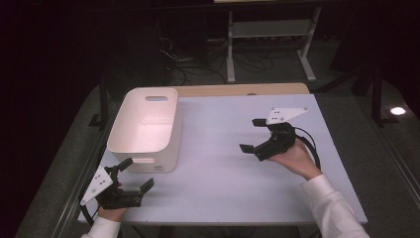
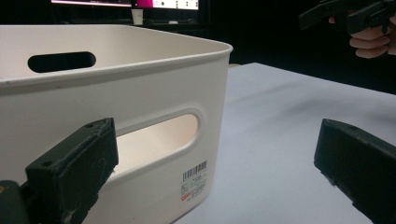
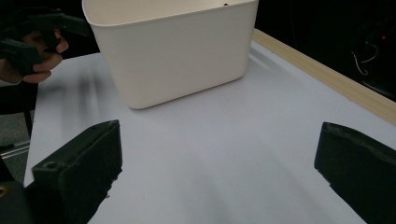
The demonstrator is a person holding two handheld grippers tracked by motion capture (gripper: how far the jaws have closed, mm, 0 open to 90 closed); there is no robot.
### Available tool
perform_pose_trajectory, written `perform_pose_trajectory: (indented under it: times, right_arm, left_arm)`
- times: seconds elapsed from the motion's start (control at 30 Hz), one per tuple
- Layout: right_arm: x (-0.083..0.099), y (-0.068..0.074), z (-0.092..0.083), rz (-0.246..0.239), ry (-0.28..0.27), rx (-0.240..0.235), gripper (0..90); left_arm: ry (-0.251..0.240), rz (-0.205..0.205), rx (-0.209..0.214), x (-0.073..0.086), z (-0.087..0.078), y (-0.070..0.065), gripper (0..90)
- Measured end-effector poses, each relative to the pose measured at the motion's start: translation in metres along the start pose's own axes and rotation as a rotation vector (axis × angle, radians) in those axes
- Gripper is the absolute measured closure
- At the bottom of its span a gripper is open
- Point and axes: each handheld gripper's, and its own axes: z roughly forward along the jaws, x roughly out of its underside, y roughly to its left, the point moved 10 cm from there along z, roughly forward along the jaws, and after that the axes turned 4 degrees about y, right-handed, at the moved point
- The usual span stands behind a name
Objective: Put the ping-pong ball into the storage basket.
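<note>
Facing hand-held grippers [image 1: 254, 135], white bin [image 1: 144, 130]

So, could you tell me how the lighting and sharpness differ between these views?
High view: table lit, surroundings dark. Left gripper view: the near claw is soft, the bin evenly lit. Right gripper view: blurred shadows streak the table beside the bin.

Lab: dark room, floor cables [image 1: 198, 59], metal equipment stand [image 1: 270, 34], monitors [image 2: 126, 3].

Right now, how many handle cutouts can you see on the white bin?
2. One handle cutout is in the far end wall of the white bin; the other is in the near end wall, facing the left hand-held gripper.
</note>
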Motion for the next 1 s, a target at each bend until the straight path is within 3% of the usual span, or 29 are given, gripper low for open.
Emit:
perform_pose_trajectory:
  times: [1.0]
  right_arm:
    - [0.031,-0.003,-0.025,0.038,-0.016,0.059,0.5]
  left_arm:
    - [0.002,-0.001,-0.01,0.0,0.0,0.001,0.0]
